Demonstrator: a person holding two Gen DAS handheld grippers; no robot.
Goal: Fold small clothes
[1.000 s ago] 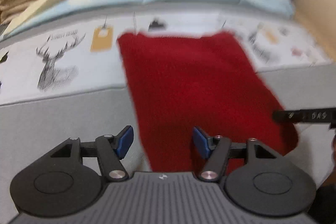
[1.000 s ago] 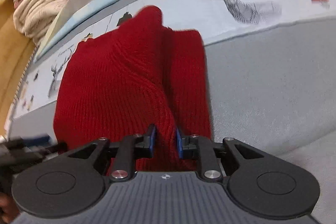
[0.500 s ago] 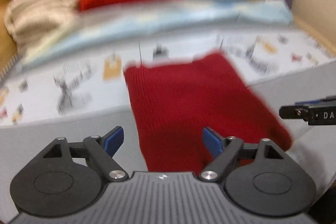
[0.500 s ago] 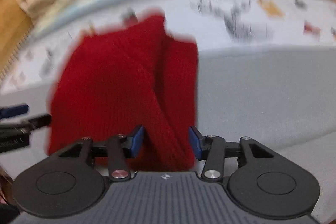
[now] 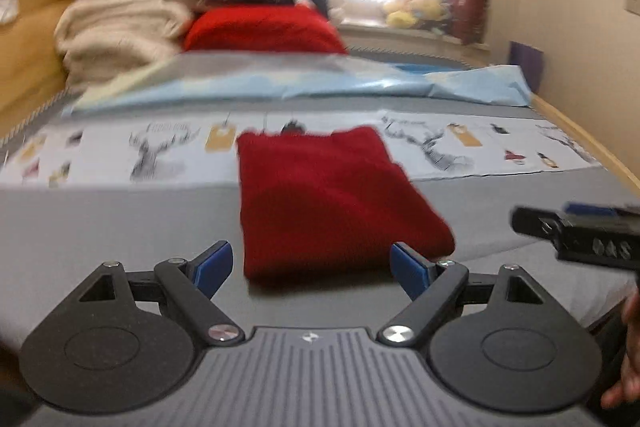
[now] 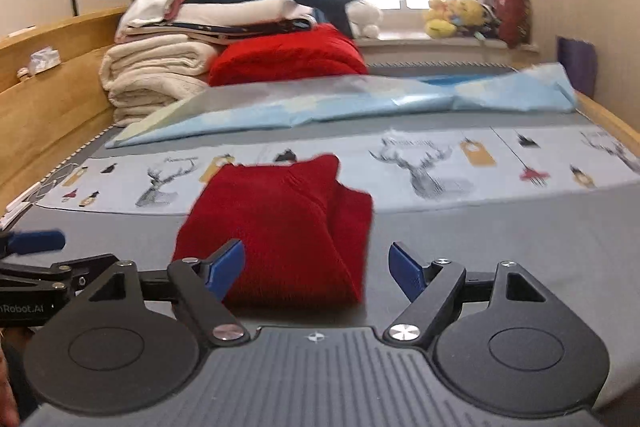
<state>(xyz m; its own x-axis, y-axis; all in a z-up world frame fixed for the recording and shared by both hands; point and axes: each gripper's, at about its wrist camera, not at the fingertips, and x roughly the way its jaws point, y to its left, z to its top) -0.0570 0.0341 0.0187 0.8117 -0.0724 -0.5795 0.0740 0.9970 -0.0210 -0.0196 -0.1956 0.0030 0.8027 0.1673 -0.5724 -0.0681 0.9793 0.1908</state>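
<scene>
The red knitted garment (image 5: 324, 203) lies folded on the grey bed cover (image 5: 120, 219), its far edge overlapping the strip of deer-printed paper (image 5: 440, 147) that runs across the bed. In the right wrist view one folded layer forms a raised ridge along the garment's right side. Left gripper (image 5: 310, 265): fingers spread wide, holding nothing, positioned just short of the garment's near edge. Right gripper (image 6: 316, 265): fingers likewise spread wide and empty, near the garment's right portion; contact cannot be confirmed. A light blue sheet (image 6: 360, 99) lies behind the paper. Stacked cream blankets (image 6: 156, 75) and a red pile (image 6: 288, 57) sit at the far end.
</scene>
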